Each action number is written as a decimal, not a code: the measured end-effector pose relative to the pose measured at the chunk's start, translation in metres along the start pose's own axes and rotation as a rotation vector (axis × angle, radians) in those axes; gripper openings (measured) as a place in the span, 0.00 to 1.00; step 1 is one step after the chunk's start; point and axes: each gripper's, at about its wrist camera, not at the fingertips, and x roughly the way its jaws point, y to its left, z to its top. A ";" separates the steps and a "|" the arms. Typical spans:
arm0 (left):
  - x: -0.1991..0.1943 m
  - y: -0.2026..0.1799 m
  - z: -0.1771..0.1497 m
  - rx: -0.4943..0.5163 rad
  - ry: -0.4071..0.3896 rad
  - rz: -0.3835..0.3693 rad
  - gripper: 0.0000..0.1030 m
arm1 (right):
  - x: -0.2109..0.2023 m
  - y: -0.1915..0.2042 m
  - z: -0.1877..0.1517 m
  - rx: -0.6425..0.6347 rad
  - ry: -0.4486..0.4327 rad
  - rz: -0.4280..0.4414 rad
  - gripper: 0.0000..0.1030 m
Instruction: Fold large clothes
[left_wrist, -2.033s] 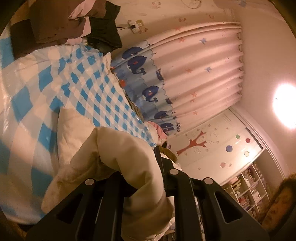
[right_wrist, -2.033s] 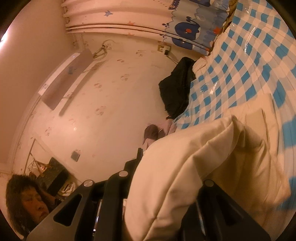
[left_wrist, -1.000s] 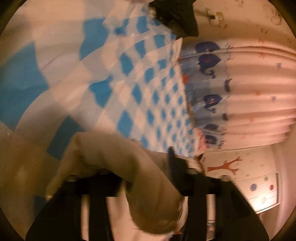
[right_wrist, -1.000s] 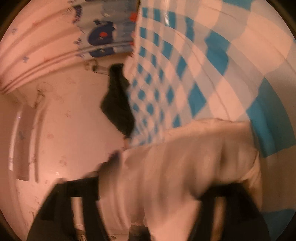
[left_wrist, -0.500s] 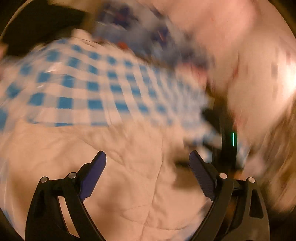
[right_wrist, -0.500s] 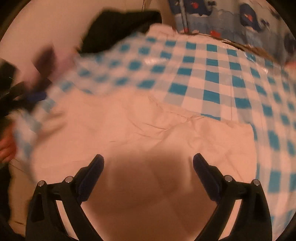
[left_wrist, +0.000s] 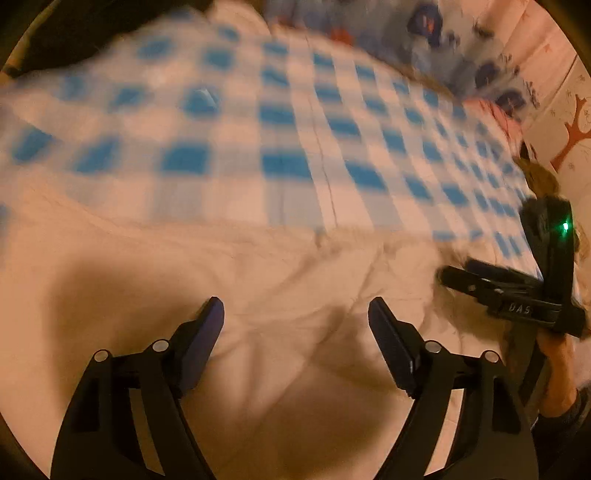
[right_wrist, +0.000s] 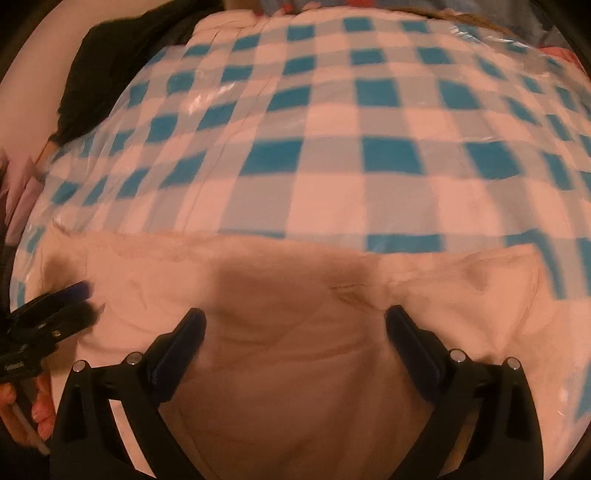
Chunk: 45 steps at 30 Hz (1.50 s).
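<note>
Now, on my far left, past the left tool (left_wrist: 295, 314), a dark heap (right_wrist: 107, 70) sits at the far edge of the bed, beyond the blue-and-white checked cover (right_wrist: 332, 192). My left tool hangs over the cream garment (left_wrist: 258, 288), which lies flat on that cover, spread under and ahead of both tools. Its two fingers (left_wrist: 205, 332) stand well apart, and they are closing at this moment, yet nothing sits between them; the cloth is below them, not pinched. A soft shadow falls on the cream fabric just under the left finger. The view from this tool is blurred, so I cannot tell the finer creases.

Just right of my left tool, near the garment's right side, I see my right tool (left_wrist: 454, 275) from the side, with a green light on its body and my hand (left_wrist: 554, 373) below it gripping the handle. From its own camera, the right tool (right_wrist: 295, 328) also hangs over the cream garment, fingers spread wide and empty, the cloth lying loose beneath. The garment's far hem runs straight across ahead of the fingertips, touching the checked cover. Beyond the cover's far right, a curtain with blue whale prints (left_wrist: 491, 70) hangs.
</note>
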 end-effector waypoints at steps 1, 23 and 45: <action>-0.021 0.002 -0.004 -0.005 -0.059 0.013 0.78 | -0.023 0.002 -0.007 -0.013 -0.054 0.011 0.91; -0.023 0.076 -0.044 -0.205 -0.141 0.081 0.91 | -0.039 -0.029 -0.055 0.007 -0.205 -0.085 0.93; -0.169 0.115 -0.178 -0.522 -0.073 -0.255 0.91 | -0.081 0.144 -0.212 -0.013 0.153 0.797 0.93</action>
